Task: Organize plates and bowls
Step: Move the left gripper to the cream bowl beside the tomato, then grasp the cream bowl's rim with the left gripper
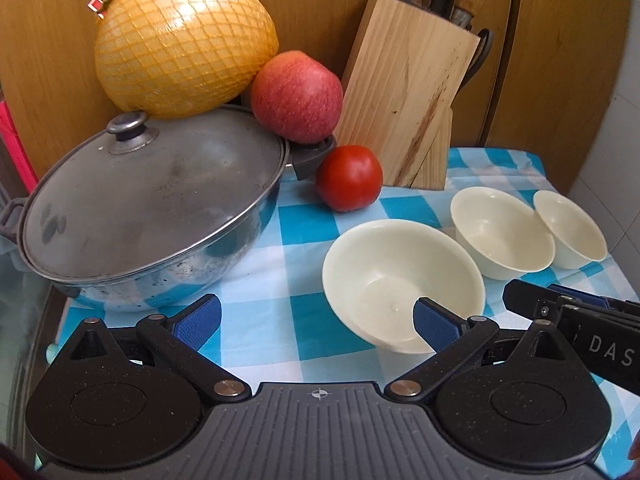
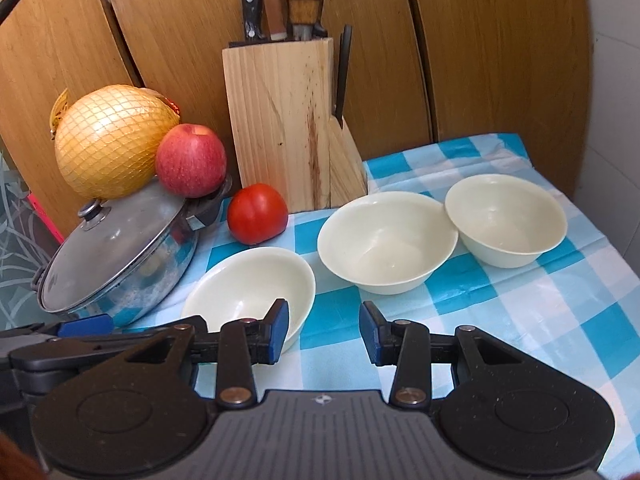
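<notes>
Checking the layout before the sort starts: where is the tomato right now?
The tomato sits on the checked cloth, between the lidded pot on its left and the knife block behind it on the right, just beyond the nearest bowl.

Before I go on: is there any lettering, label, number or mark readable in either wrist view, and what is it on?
"DAS": white letters on the side of the right claw body, at the left wrist view's right edge; the word is cut off there.
Red and white tag on the netted pomelo: too small to read.
Small compass-like mark on each claw's ribbed base: a symbol, no letters.
Bowls, pot and knife block: no text visible.
</notes>
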Demonstrator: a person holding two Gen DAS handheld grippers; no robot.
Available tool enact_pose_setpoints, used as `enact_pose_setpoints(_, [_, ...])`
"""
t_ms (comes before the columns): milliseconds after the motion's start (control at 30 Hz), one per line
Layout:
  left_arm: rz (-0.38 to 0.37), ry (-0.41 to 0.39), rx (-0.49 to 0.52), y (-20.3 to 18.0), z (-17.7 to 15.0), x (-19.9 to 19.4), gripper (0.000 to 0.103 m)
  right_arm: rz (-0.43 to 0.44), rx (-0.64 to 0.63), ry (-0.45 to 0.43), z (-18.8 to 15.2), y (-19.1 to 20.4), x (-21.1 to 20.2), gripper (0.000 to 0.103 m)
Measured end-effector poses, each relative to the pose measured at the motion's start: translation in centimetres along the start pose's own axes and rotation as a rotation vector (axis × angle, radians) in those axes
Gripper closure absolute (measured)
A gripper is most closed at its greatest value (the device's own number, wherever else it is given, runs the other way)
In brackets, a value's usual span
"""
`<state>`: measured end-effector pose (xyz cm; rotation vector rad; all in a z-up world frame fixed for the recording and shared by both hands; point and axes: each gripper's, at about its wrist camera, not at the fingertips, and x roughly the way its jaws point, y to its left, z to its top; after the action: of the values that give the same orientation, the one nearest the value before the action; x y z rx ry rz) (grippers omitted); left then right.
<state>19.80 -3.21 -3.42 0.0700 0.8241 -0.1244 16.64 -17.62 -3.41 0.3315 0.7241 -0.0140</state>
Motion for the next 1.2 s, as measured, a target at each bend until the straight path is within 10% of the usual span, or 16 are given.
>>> enact_pose_setpoints(833, [0.053,0.157,-0.041,0.4,0.6,5.0,0.002,0.059,0.133,0.147,0.5,-0.3,5.1,0.066])
enact_pose_setpoints(1200, [-0.048,0.208,-0.003,-0.4,0.5,5.3,0.046,0.120,0.140,0.242,0.2,0.3,5.6,0.088])
